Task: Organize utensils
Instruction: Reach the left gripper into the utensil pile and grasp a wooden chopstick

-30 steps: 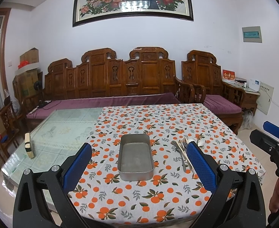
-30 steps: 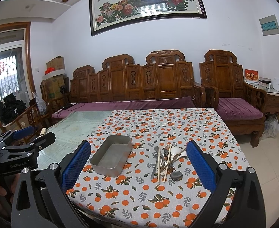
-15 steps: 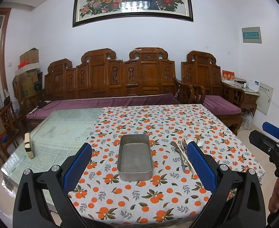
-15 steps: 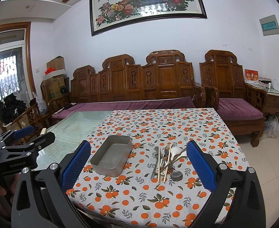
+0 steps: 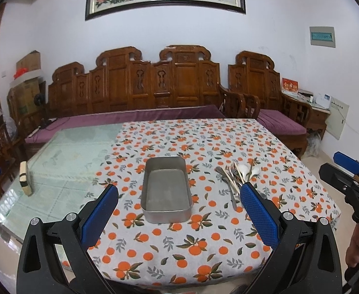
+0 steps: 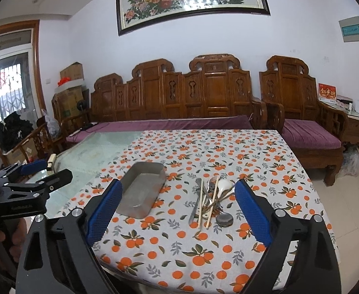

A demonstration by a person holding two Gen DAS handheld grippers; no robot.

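Approach stage: left gripper [image 5: 179, 203] spread and empty; right gripper [image 6: 178, 203], jaws just narrowing slightly, empty. Next: pinch one chopstick [image 6: 200, 203] from the utensil pile [image 6: 211, 201], then carry it to the metal tray [image 6: 141, 191].

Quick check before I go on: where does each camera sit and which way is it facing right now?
Left wrist: on the left gripper, facing the metal tray; own open jaws show, the right gripper at the right edge.
Right wrist: on the right gripper, facing the utensil pile; own open jaws show, empty and just closing slightly; the left gripper at left.
Shared: tray, utensils, orange-print tablecloth, wooden bench.
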